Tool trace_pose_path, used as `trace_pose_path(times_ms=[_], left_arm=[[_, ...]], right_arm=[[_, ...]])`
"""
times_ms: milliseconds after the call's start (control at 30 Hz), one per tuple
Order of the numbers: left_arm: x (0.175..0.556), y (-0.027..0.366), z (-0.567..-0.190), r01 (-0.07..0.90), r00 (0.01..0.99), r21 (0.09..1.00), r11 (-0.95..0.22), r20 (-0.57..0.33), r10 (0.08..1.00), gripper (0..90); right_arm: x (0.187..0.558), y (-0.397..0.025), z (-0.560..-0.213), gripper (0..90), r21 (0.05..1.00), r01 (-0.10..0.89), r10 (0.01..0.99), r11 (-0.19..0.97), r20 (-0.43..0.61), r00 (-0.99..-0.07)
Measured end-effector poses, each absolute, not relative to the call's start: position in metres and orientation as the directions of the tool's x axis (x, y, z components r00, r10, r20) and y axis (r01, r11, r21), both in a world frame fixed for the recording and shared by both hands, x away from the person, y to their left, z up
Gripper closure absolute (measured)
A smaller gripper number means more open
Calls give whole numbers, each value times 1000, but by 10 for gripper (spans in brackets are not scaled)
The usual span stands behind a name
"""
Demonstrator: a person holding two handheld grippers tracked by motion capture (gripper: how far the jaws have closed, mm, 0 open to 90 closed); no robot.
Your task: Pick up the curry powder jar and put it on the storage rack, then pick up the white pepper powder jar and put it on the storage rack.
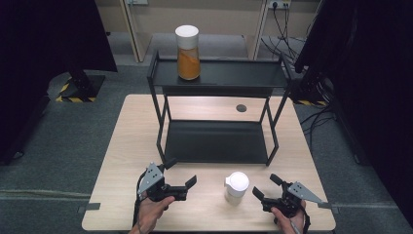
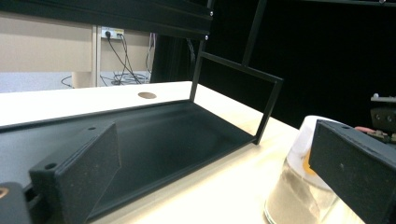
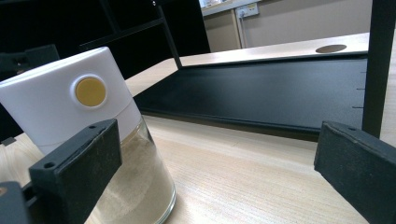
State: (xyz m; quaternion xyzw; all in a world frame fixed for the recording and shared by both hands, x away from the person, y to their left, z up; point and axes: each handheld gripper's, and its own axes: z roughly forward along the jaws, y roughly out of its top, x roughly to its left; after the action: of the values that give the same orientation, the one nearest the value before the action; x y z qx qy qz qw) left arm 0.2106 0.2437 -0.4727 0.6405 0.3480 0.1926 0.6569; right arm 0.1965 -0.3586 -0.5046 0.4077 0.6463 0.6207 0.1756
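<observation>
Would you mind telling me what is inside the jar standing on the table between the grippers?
The jar holds pale beige powder, visible through its clear glass. How high the powder reaches is hidden by the white lid.

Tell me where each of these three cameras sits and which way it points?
High view: above the person's side, looking forward and down on the table, rack, two jars; both hands and the left gripper and right gripper show.
Left gripper view: rides the left gripper, looking along its open jaws at the rack's lower shelf.
Right gripper view: rides the right gripper, looking along its open jaws at that shelf.
Shared: both gripper views catch the white-lidded jar on the table.
</observation>
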Motion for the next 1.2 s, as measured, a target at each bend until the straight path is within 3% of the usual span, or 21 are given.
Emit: trace_pose_path(times_ms=[500, 1200], left_arm=[[197, 246, -504, 171, 692, 983, 68, -168, 702, 17], [195, 244, -510, 169, 698, 984, 48, -154, 699, 17]], right_arm=[[196, -358, -504, 11, 946, 307, 744, -101, 277, -608], [195, -357, -501, 11, 955, 289, 743, -69, 242, -624]])
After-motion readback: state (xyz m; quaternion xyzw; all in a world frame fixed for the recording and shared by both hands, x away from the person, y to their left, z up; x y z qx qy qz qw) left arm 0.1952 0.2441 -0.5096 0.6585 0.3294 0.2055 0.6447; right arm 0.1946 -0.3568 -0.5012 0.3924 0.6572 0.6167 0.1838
